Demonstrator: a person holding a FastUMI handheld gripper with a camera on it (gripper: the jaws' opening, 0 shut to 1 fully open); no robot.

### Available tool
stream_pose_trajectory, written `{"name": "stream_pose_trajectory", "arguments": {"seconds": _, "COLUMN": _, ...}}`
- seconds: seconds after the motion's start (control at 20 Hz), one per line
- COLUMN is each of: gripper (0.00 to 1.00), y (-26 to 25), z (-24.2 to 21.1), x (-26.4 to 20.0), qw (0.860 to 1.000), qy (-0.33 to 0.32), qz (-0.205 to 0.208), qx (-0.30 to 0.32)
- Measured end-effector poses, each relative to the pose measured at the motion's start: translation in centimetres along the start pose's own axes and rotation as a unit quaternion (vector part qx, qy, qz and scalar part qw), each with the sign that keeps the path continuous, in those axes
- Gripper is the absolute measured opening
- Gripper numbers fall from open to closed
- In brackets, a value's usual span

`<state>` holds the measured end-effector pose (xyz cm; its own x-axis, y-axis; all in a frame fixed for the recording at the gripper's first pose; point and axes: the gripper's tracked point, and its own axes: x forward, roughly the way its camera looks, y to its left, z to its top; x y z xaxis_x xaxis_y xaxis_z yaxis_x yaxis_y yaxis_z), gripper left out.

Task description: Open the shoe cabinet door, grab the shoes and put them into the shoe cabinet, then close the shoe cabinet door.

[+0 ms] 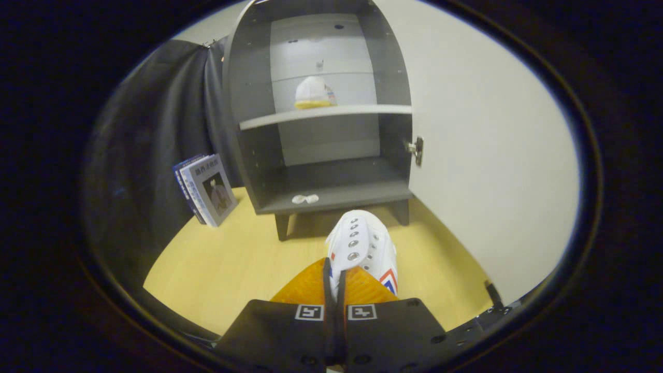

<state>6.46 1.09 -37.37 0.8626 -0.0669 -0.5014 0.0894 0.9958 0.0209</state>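
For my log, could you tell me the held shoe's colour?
Gripper view: the shoe is white with red-and-blue markings.

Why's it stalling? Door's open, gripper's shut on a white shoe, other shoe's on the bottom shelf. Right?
One slip: the other shoe sits on the upper shelf, not the bottom one; the bottom shelf holds just a small white item. The gripper view shows it. The rest holds: the door is open and the gripper is shut on a white shoe.
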Motion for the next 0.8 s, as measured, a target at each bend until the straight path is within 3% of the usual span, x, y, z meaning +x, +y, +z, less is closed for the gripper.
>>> {"name": "stream_pose_trajectory", "arguments": {"seconds": 0.45, "gripper": 0.02, "y": 0.3, "z": 15.8, "x": -2.1, "qw": 0.996, "qy": -0.085, "qz": -0.012, "qx": -0.031}}
{"name": "stream_pose_trajectory", "arguments": {"seconds": 0.8, "gripper": 0.02, "y": -0.7, "z": 23.5, "x": 3.5, "qw": 0.993, "qy": -0.112, "qz": 0.008, "qx": -0.047}}
